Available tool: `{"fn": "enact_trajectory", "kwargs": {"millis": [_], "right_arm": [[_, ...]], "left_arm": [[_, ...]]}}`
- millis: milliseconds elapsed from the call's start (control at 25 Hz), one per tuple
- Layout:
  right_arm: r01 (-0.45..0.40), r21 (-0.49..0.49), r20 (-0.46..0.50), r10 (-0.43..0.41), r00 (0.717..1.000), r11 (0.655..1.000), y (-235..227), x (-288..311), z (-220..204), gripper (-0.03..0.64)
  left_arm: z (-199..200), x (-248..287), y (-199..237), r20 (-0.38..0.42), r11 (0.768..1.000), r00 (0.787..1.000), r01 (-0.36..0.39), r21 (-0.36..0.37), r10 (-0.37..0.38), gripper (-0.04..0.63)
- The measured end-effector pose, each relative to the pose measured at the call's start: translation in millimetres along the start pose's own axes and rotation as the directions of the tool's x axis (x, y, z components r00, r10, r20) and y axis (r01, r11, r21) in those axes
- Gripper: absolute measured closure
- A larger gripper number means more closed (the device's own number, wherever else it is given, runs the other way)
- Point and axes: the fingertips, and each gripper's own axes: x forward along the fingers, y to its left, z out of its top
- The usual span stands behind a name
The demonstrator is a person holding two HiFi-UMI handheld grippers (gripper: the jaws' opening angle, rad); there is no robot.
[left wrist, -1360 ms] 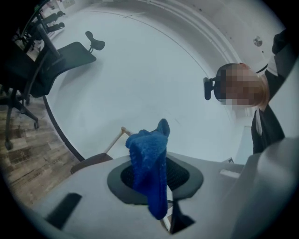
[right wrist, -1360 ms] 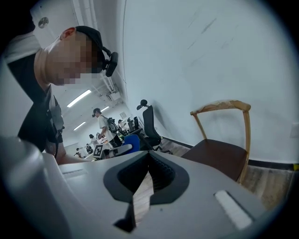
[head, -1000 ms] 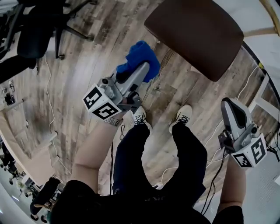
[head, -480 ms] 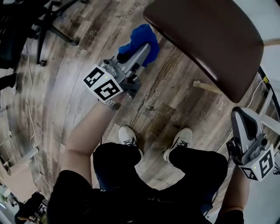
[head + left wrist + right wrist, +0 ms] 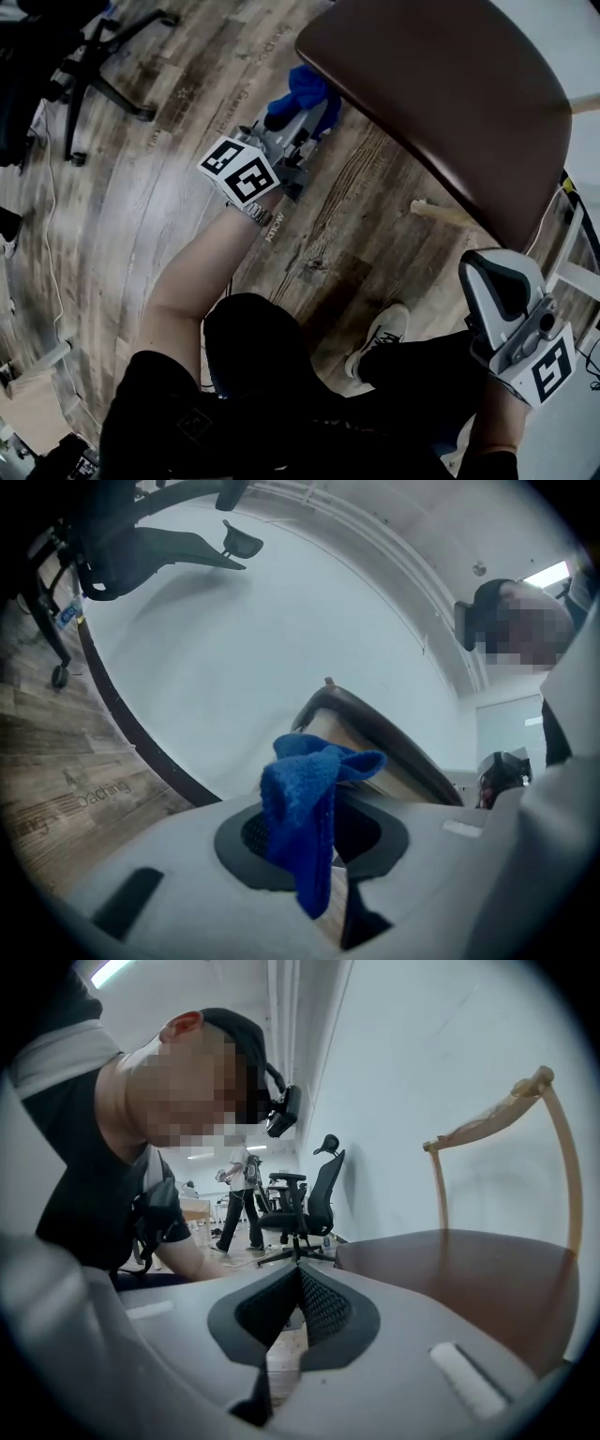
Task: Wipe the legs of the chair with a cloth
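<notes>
In the head view a wooden chair with a brown seat (image 5: 441,94) fills the upper right, and one pale leg (image 5: 439,214) shows below the seat's edge. My left gripper (image 5: 307,111) is shut on a blue cloth (image 5: 302,86), right at the seat's left edge, which partly hides the cloth. The left gripper view shows the cloth (image 5: 305,803) bunched between the jaws of the left gripper (image 5: 314,808), with the seat's underside (image 5: 375,733) just beyond. My right gripper (image 5: 485,270) hangs at the lower right, shut and empty; its own view has the right gripper (image 5: 298,1293) beside the seat (image 5: 469,1269).
A black office chair (image 5: 84,66) with a wheeled base stands on the wood floor at the upper left. A white cable (image 5: 52,272) runs along the floor at the left. The person's shoe (image 5: 380,333) is planted below the chair. A white wall (image 5: 281,639) rises behind the chair.
The left gripper has sunk with the cloth and moved in to the seat's edge, which now partly covers the cloth. The right gripper has also come lower. The person has crouched.
</notes>
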Motion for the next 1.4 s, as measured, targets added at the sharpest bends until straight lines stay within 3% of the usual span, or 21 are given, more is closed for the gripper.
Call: {"fn": "enact_trajectory", "kwargs": {"millis": [240,400,560,720,800,960,1040,1240,1400], "right_arm": [[-0.052,-0.021,-0.028,0.052,0.998,0.998,1.3,20.4,-15.9,0.609],[-0.080,0.023,-0.048,0.081,0.996,0.997,-4.3,23.9,-33.9,0.609],[-0.101,-0.001,-0.057,0.101,0.993,0.995,-2.4,22.5,-39.5,0.609],[-0.092,-0.015,-0.062,0.091,0.994,0.996,-0.1,20.6,-39.3,0.609],[-0.090,-0.029,-0.073,0.088,0.993,0.995,2.8,20.4,-40.6,0.609],[-0.087,-0.054,-0.126,0.079,0.989,0.995,9.0,15.6,-51.3,0.609],[-0.079,-0.047,-0.142,0.071,0.987,0.996,8.0,11.1,-55.0,0.609],[-0.045,-0.039,-0.140,0.039,0.989,0.998,-0.1,4.5,-53.6,0.609],[-0.035,-0.043,-0.147,0.028,0.989,0.998,-2.7,3.4,-56.3,0.609]], "left_arm": [[-40.0,0.6,30.8,-0.089,0.998,0.995,-0.044,0.054,0.049,0.514],[-50.3,-0.1,37.1,-0.102,0.990,0.993,-0.040,0.137,0.055,0.522],[-82.1,-9.4,62.3,-0.183,0.983,0.974,-0.107,0.147,0.133,0.517],[-126.8,-23.3,96.8,-0.264,0.972,0.937,-0.200,0.124,0.227,0.517],[-148.6,-31.1,117.2,-0.316,0.958,0.906,-0.247,0.146,0.282,0.517],[-175.2,-58.2,170.2,-0.347,0.900,0.834,-0.426,0.088,0.429,0.520],[-174.4,-66.9,186.6,-0.333,0.882,0.825,-0.469,0.047,0.457,0.520],[-184.2,-57.0,176.9,-0.395,0.924,0.840,-0.375,0.072,0.372,0.520],[-198.6,-41.8,167.6,-0.466,0.940,0.821,-0.329,0.089,0.331,0.520]]}}
